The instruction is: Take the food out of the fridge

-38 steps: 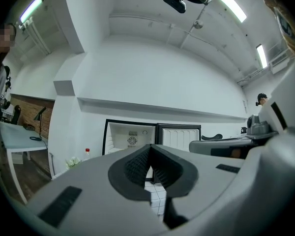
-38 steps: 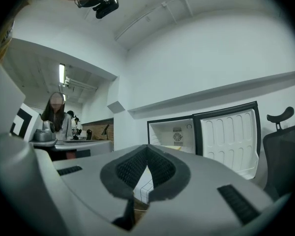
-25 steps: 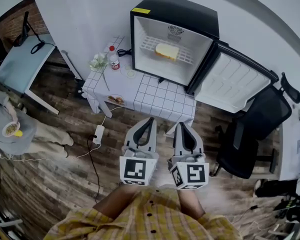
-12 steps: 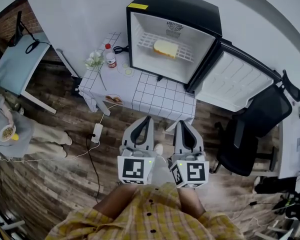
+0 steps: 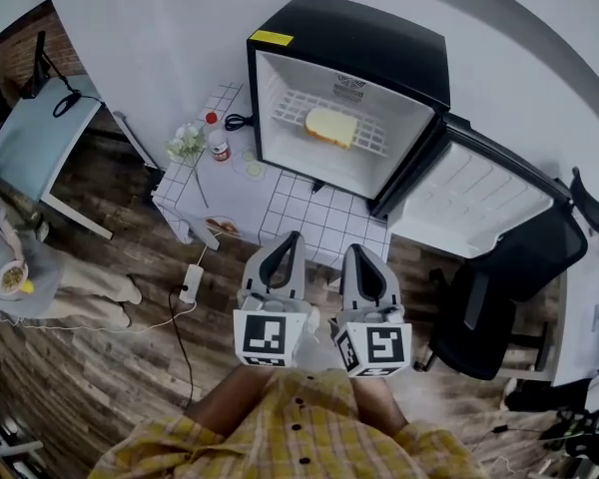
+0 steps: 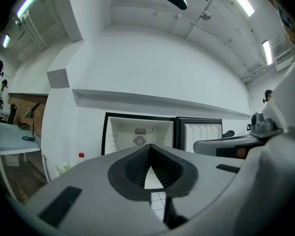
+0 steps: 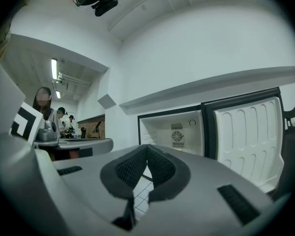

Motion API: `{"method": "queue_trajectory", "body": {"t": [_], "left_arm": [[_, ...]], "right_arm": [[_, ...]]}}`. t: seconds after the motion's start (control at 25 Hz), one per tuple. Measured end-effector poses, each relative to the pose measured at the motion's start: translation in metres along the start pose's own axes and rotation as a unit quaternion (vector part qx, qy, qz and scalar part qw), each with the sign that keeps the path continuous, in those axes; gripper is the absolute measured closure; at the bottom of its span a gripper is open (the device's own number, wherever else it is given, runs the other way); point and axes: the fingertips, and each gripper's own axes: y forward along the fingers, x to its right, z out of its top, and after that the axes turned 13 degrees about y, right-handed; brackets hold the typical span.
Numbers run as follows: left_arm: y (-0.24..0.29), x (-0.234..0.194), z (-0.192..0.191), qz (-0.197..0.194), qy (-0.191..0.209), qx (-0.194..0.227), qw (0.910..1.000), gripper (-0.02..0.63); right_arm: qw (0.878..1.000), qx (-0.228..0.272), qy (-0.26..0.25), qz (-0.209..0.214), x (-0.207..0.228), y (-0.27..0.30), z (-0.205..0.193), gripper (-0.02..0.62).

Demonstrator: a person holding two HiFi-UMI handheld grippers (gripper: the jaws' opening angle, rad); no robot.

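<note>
1. Head view puts the food (image 5: pixel 331 126), a pale yellow slab, on the wire shelf (image 5: pixel 298 100) inside the fridge (image 5: pixel 364 28). Nothing touches it, and it lies well apart from both tools.
2. The door (image 5: pixel 474 203) hangs wide open on your right, so the way to the shelf is free. I judge neither tool has to deal with it.
3. Your left gripper (image 5: pixel 293 238) is closed and empty. Its pads meet at the tip, and only checked cloth shows through the slit beneath them.
4. Your right gripper (image 5: pixel 351 248) is likewise closed on nothing, with its pads touching at the tip.
5. You hold the two side by side and level, aimed at the fridge from near the front edge of the table (image 5: pixel 314 208). That reads as an approach posture. One pair of jaws must part before it can take the slab.
6. The fridge stands on the table's far part against a white wall (image 5: pixel 160 28), and a checked cloth covers the top. A red-capped bottle (image 5: pixel 218 146) and flowers (image 5: pixel 188 144) stand left of the fridge, clear of your line.
7. The floor (image 5: pixel 100 367) is wood plank. A power strip (image 5: pixel 190 282) and its cable lie left of you, and a black chair (image 5: pixel 504 287) stands below the door. At far left a person (image 5: pixel 25 277) holds a bowl near a grey desk (image 5: pixel 35 133).
</note>
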Motion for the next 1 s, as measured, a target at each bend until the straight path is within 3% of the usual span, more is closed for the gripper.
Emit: {"method": "queue_trajectory", "body": {"t": [0.48,1.0], "left_arm": [[0.100,-0.009,0.002,0.008,0.012,-0.004,0.9999,0.600],[0.159,-0.001,0.012,0.008,0.026,-0.004,0.9996,0.600]], "right_arm": [[1.000,-0.002,0.004,0.004,0.059,0.073,0.020,0.589],[1.000,-0.009,0.020,0.005,0.097,0.106,0.024,0.589]]}}
